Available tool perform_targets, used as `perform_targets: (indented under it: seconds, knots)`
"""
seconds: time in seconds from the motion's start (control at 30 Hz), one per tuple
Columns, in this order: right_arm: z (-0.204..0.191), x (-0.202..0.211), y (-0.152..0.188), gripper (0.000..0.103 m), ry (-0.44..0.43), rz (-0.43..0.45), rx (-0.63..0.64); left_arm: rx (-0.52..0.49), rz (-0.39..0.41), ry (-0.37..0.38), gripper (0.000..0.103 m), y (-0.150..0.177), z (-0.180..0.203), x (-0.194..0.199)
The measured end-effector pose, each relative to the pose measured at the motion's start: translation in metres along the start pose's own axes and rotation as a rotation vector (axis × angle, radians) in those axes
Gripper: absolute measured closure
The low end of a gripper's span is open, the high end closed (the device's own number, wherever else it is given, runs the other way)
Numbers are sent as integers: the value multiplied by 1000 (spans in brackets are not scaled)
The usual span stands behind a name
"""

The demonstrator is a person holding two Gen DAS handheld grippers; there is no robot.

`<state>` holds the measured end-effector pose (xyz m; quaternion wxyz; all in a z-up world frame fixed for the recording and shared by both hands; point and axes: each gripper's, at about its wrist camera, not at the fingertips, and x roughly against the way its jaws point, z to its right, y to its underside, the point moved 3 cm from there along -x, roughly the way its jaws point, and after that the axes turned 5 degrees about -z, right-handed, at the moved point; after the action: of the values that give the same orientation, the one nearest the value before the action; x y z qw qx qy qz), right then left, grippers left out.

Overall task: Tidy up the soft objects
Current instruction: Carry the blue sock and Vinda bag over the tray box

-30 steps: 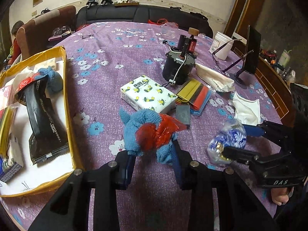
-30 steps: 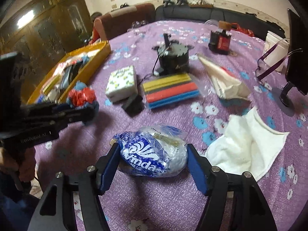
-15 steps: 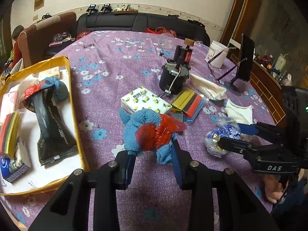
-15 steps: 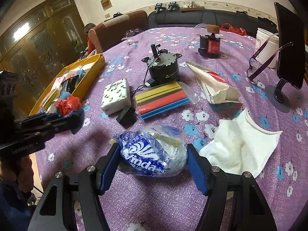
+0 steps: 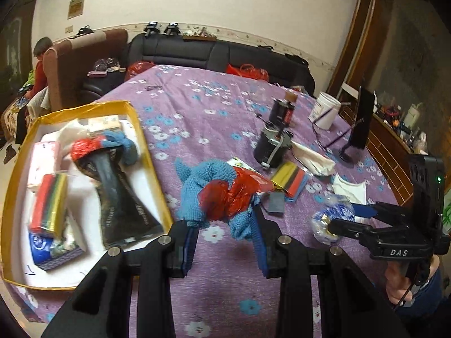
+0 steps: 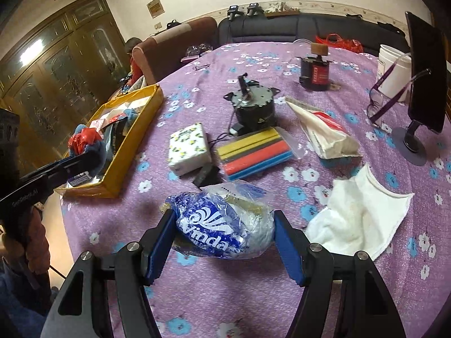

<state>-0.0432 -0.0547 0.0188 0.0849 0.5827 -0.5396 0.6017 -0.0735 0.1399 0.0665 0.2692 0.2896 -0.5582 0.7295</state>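
My left gripper (image 5: 224, 226) is shut on a blue knit cloth wrapped with red plastic (image 5: 217, 191) and holds it above the purple table, just right of the yellow box (image 5: 153, 166). The bundle also shows in the right wrist view (image 6: 84, 143), close to the box (image 6: 135, 140). My right gripper (image 6: 224, 233) is shut on a blue and white Vinda tissue pack (image 6: 222, 225), held above the table; it also shows in the left wrist view (image 5: 332, 217). The box holds several soft items, among them a black pouch (image 5: 118, 197).
On the table lie a white patterned tissue pack (image 6: 188, 149), a bag of coloured foam strips (image 6: 256, 152), a white cloth (image 6: 358, 217), a black motor (image 6: 253, 104), a white paper bag (image 6: 324, 129), a white tub (image 6: 394, 76) and a phone stand (image 6: 422, 84).
Both grippers have risen with their loads. The left gripper has moved left, nearer the yellow box. Both grips are unchanged.
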Motion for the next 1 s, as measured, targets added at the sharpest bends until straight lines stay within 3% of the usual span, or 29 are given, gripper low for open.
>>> perform_targets:
  seconds: [0.27, 0.6, 1.0]
  knots:
    - [-44, -6, -27, 30, -24, -27, 71, 62, 42, -40, 69, -3, -36, 20]
    - [-132, -30, -82, 30, -73, -24, 179, 186, 84, -147, 69, 1, -107, 36]
    - [-199, -98, -154, 29, -118, -110, 195, 300, 64, -202, 69, 9, -170, 24]
